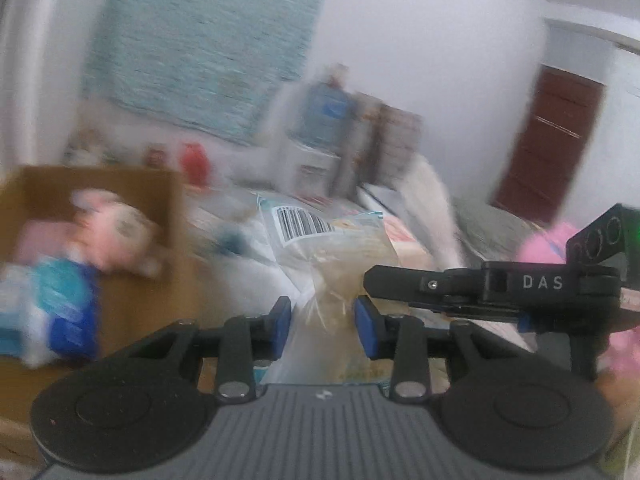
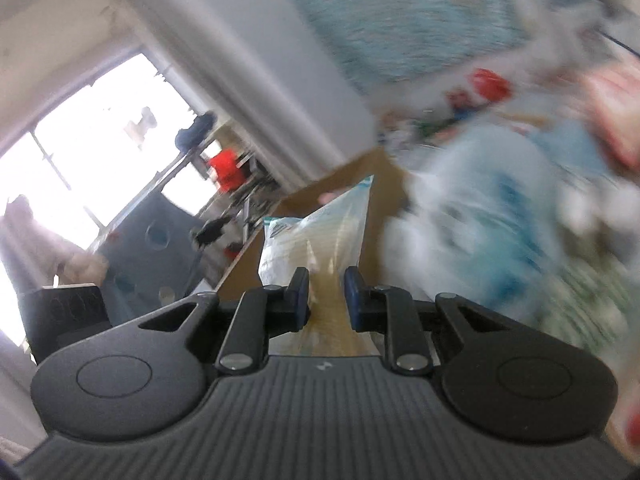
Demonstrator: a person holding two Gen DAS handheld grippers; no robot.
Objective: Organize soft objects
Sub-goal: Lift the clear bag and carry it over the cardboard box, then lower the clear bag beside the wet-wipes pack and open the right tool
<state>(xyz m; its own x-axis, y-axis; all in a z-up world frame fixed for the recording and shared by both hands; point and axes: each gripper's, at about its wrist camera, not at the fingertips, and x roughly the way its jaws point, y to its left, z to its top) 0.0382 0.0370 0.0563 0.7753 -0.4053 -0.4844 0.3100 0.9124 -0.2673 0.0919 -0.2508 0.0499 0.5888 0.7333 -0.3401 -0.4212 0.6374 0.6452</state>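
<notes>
A clear plastic packet (image 1: 320, 248) with a barcode label and pale tan contents is held up in the air, in front of a blurred room. My left gripper (image 1: 324, 324) is shut on it, and the film bunches between the blue pads (image 1: 280, 324). My right gripper (image 1: 384, 284) reaches in from the right, seen side-on, and grips the same packet's right side. In the right wrist view the packet (image 2: 320, 236) stands between the pads of my right gripper (image 2: 326, 292), which is shut on it.
An open cardboard box (image 1: 100, 184) at the left holds a pink plush toy (image 1: 112, 236) and blue-and-white packs (image 1: 60, 304). Another pink plush (image 1: 548, 244) lies at the right. More packets cover the surface behind. A brown door (image 1: 552, 140) is at the far right and a bright window (image 2: 80, 152) to the left.
</notes>
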